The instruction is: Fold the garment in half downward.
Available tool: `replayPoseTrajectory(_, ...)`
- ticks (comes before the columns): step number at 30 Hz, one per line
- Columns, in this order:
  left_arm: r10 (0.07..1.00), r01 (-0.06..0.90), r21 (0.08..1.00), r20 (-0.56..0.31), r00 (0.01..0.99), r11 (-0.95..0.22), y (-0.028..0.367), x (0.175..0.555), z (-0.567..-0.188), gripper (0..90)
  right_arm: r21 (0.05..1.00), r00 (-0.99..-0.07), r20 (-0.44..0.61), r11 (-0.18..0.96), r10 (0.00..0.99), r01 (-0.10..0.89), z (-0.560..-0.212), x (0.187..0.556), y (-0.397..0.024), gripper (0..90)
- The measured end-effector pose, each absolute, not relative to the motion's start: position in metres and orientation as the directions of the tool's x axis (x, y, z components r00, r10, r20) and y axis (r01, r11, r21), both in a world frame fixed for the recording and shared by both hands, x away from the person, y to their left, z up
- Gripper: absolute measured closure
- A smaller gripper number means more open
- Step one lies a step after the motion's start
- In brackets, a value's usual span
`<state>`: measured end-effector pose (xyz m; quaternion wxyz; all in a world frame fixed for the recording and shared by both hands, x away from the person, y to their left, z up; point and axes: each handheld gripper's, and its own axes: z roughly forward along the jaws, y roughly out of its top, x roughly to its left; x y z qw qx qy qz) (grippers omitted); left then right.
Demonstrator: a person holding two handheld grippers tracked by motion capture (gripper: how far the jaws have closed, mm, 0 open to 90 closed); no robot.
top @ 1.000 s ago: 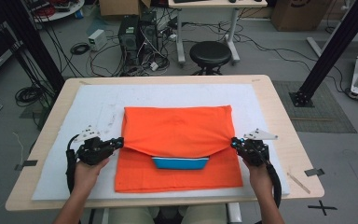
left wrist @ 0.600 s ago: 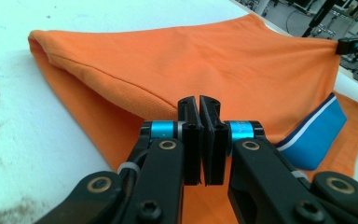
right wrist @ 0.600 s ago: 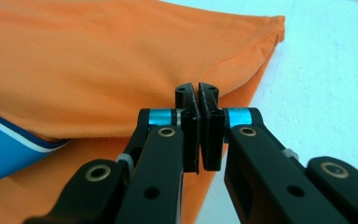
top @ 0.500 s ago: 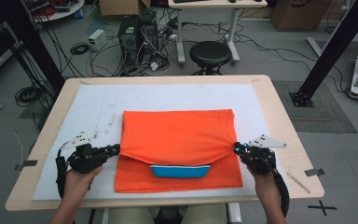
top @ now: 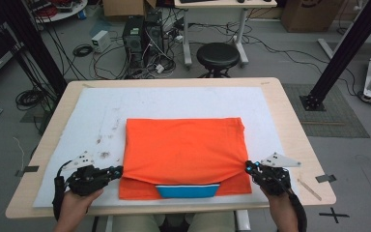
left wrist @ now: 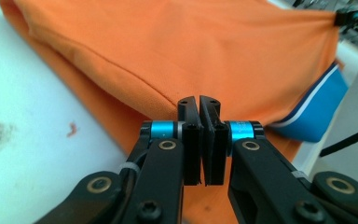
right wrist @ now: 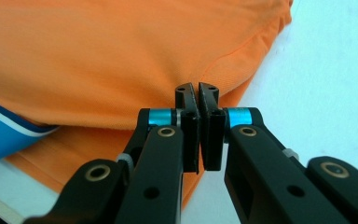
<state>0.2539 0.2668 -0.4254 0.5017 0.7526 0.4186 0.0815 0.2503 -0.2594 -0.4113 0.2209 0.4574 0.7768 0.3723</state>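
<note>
Evidently both tongs, left tongs (top: 118, 169) and right tongs (top: 248, 166), clamp the folded orange cotton shirt's (top: 186, 145) upper layer, drawing that fold toward the near hem.

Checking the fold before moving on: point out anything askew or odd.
The folded orange cloth shirt lies square, but its blue collar pokes out under the near fold. Dark smudges stain the white table mat.

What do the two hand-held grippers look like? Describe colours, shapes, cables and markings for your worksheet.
Both the left gripper and the right gripper are black, with flat black jaws on linked bars, blue metallic collars and brass-coloured rivets. Each carries a grey three-cornered plate with dark dots on top. A black cable loops back from each. The person's forearms are bare, without sleeves.
</note>
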Motion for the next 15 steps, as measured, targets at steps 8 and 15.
replayPoseTrajectory(8,0.753,0.562,0.820,-0.298,0.587,-0.113,0.270,0.268,-0.429,58.2,0.777,-0.476,0.061,0.258,0.877,0.574,-0.419,0.262,-0.262,69.4)
replayPoseTrajectory(15,0.790,0.533,0.837,-0.243,0.563,-0.122,0.272,0.302,-0.421,46.1,0.792,-0.450,0.073,0.223,0.890,0.569,-0.413,0.281,-0.262,60.7)
